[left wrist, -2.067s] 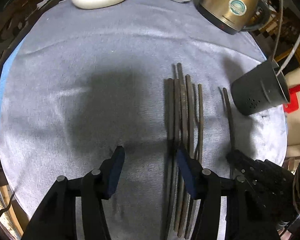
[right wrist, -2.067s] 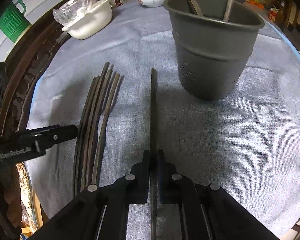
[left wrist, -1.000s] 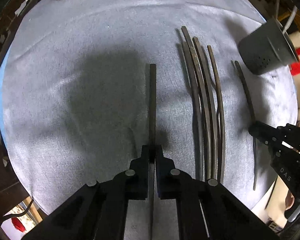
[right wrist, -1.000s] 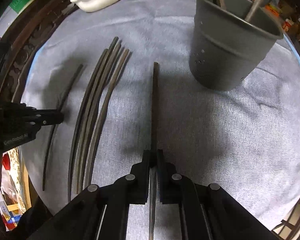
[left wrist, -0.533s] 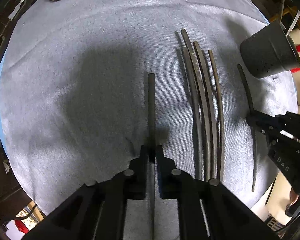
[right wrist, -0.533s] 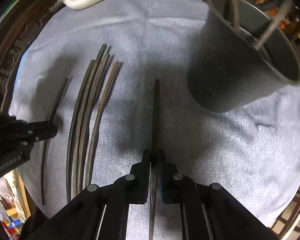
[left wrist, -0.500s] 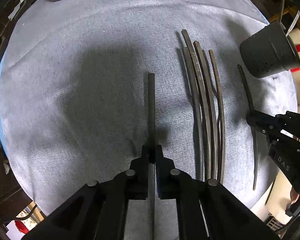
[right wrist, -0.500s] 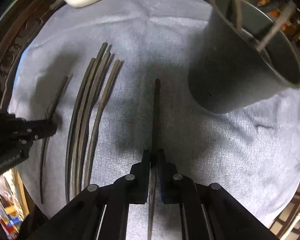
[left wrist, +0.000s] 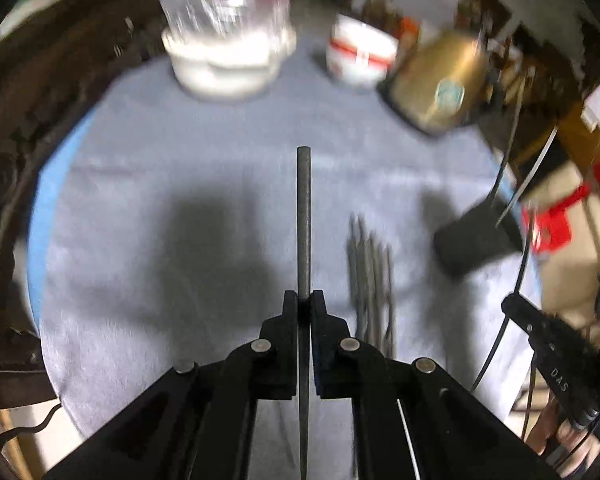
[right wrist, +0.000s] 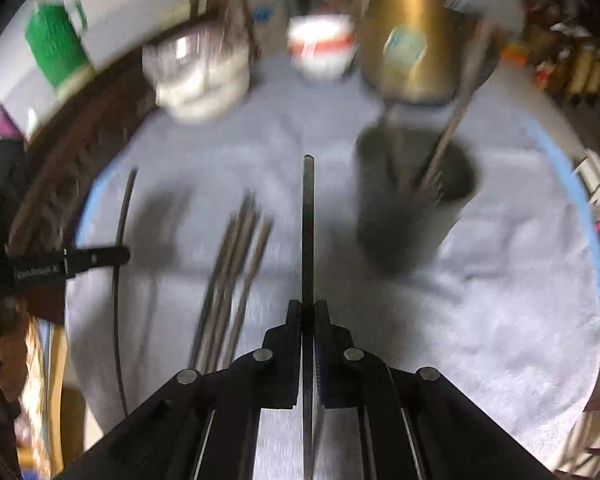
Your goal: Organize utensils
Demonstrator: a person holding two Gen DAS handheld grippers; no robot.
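Observation:
My left gripper [left wrist: 304,296] is shut on a dark chopstick [left wrist: 303,220] that points straight ahead, lifted off the grey cloth [left wrist: 180,168]. My right gripper [right wrist: 308,306] is shut on a second chopstick [right wrist: 308,232], also held above the cloth. Between the two lies a loose bundle of several dark chopsticks [right wrist: 236,264]. The dark utensil holder [right wrist: 412,216] stands just right of the right-hand chopstick, with a couple of utensils sticking out of it. In the left wrist view the holder [left wrist: 476,240] is at the right, and the right gripper [left wrist: 510,304] shows below it. Both views are blurred.
At the far side of the round table stand a white container holding a plastic bag [left wrist: 224,60], a red-and-white bowl [left wrist: 360,56] and a gold kettle [left wrist: 440,84]. Dark carved wood [left wrist: 28,140] runs along the left edge. A green jug [right wrist: 56,48] sits beyond it.
Both grippers have risen off the cloth with their chopsticks and tipped upward, so the bowls and kettle have come into view. The bundle has stayed where it lay.

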